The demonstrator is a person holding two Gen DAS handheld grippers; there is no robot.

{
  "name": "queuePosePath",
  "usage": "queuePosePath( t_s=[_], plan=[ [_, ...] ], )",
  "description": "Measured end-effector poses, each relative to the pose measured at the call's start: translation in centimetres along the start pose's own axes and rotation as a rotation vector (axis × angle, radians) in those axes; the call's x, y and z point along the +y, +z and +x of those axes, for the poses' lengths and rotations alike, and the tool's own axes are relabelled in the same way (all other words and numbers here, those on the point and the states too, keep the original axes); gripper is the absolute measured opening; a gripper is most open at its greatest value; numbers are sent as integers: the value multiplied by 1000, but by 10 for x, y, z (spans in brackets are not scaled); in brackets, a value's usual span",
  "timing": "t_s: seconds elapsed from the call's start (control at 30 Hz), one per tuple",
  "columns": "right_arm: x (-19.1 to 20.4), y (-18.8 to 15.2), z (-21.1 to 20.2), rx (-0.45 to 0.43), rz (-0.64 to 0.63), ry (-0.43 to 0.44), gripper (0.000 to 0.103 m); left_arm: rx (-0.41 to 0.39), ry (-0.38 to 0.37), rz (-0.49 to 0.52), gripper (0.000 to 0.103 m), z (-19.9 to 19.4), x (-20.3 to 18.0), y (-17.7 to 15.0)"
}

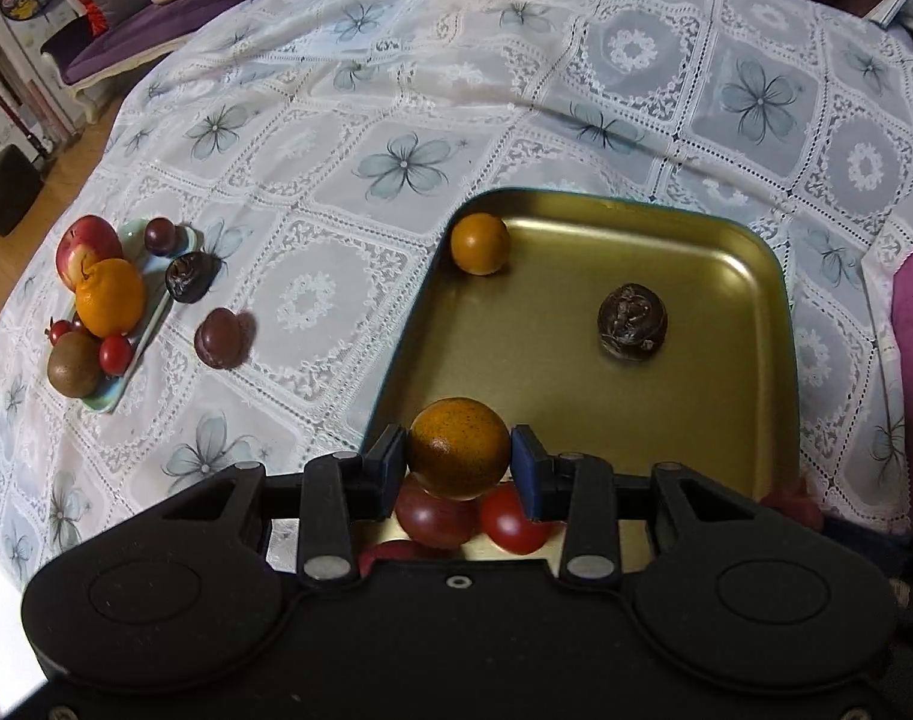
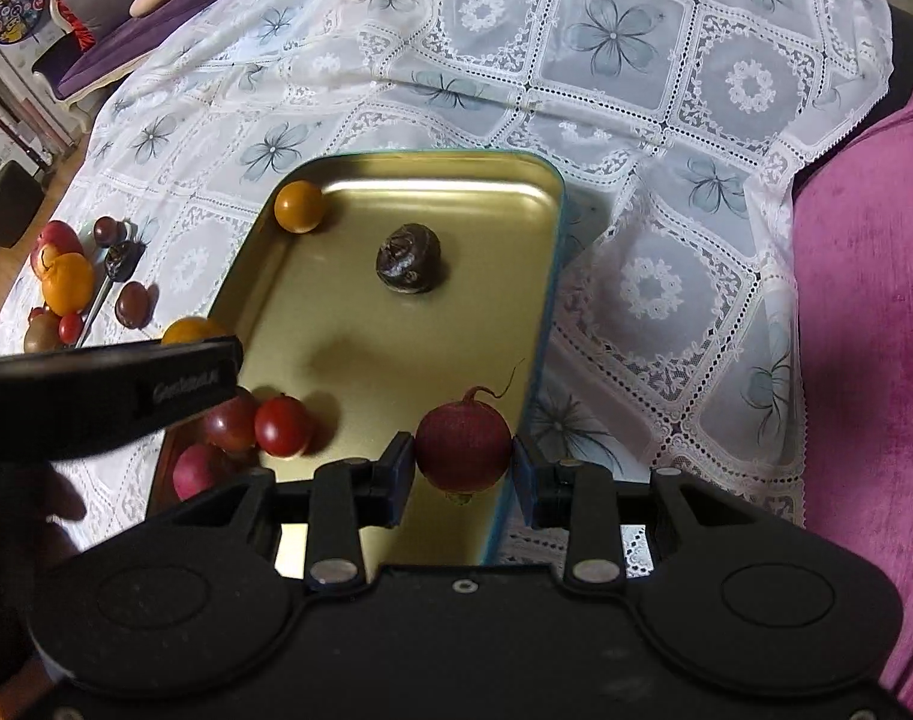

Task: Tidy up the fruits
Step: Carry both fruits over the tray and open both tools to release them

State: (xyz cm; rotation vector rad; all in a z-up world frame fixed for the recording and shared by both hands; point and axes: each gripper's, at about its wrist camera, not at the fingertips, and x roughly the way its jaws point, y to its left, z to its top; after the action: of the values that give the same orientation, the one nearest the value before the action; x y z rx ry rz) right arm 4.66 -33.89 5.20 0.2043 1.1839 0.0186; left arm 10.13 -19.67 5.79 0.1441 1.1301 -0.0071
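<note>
My left gripper (image 1: 459, 462) is shut on a speckled orange fruit (image 1: 459, 447), held over the near left part of the gold tray (image 1: 666, 420). Below it lie a dark red fruit (image 1: 435, 516) and a red tomato (image 1: 513, 519). A small orange fruit (image 1: 479, 243) sits in the tray's far left corner and a dark wrinkled fruit (image 1: 631, 319) near its middle. My right gripper (image 2: 462, 462) is shut on a red radish-like fruit (image 2: 463, 447) with a thin tail, above the tray's (image 2: 366, 330) near right rim. The left gripper (image 2: 96, 396) shows at the left of the right wrist view.
A pale green plate (image 1: 105, 402) at the far left holds an apple, an orange, a kiwi and small tomatoes. A dark wrinkled fruit (image 1: 189, 276) and a purple fruit (image 1: 219, 338) lie on the lace cloth beside it. A pink cushion (image 2: 864, 300) borders the right.
</note>
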Motion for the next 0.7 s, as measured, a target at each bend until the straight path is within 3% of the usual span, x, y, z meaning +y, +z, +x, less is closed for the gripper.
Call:
queuePosePath(
  t_s=[0.4, 0.7],
  plan=[
    [-2, -9, -11, -37, -49, 105, 35, 52, 52, -47, 47, 21, -24, 8],
    [2, -10, -11, -42, -64, 97, 36, 47, 81, -40, 48, 18, -18, 4]
  ],
)
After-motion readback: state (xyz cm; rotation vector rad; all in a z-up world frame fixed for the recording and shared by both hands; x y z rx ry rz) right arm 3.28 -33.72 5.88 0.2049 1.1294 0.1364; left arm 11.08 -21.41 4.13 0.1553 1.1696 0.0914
